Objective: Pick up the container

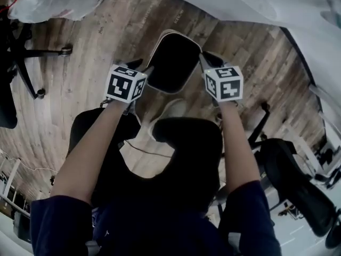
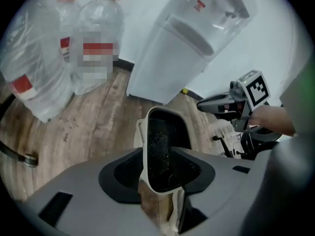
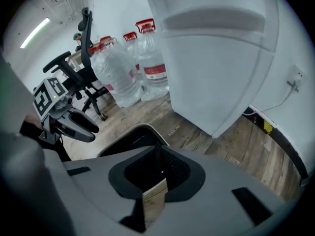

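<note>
Rounded container (image 1: 173, 60), smooth pale rim, black mesh inside, standing on plank floor (image 1: 96, 47) between left tongs (image 1: 141, 67) and right tongs (image 1: 206, 58), just ahead of their tips. Left: spread wide, gripping nothing, rim visible through the gap. Right: all but closed, empty. Both pitched steeply down, forearms (image 1: 85, 159) outstretched. Container's base hidden.

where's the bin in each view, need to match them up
Head view: bin at top centre, dark opening facing up.
Left gripper view: bin in the middle, slightly low.
Right gripper view: bin left of centre, low, only its rim and dark inside showing.
Shared landmark: water bottles, top left in head view, top left in left gripper view, upper centre in right gripper view.
</note>
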Action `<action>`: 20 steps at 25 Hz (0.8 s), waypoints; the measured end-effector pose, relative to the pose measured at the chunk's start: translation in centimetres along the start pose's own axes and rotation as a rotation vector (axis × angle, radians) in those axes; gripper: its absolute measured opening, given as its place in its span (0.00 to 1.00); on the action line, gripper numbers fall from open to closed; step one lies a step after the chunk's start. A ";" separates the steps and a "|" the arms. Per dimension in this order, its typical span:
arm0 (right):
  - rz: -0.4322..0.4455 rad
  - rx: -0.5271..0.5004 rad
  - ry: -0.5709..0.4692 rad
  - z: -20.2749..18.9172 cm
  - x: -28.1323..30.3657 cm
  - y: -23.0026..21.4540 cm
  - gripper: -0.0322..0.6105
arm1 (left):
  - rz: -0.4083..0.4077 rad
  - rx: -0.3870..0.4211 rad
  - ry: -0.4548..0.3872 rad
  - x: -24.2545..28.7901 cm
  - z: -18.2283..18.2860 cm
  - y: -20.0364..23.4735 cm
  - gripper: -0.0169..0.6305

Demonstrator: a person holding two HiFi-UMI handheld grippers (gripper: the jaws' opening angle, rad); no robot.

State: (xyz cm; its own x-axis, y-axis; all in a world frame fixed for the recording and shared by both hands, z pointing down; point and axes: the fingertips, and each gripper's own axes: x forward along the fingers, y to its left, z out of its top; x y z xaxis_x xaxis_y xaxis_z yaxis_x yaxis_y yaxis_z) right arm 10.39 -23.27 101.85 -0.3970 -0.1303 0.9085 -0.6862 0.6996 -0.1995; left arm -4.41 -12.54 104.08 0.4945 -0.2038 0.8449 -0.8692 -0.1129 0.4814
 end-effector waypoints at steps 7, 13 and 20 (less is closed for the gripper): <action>0.006 -0.066 0.106 -3.2 7.3 -2.4 0.30 | 0.040 -0.077 0.141 6.6 -4.7 1.5 0.36; 0.027 -0.159 0.186 -4.6 10.6 -3.0 0.34 | 0.031 -0.249 0.145 9.3 -7.1 2.3 0.36; 0.001 -0.254 0.209 -5.3 12.5 -3.2 0.23 | 0.029 -0.344 0.117 9.6 -7.7 2.9 0.23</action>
State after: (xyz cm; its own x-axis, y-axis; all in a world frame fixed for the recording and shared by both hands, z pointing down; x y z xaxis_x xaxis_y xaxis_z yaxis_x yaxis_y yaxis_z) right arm 10.87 -23.42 115.80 -0.2454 -0.0011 0.9694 -0.5017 0.8558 -0.1260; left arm -2.13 -7.36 115.40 0.4835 -0.0871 0.8710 -0.8411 0.2292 0.4899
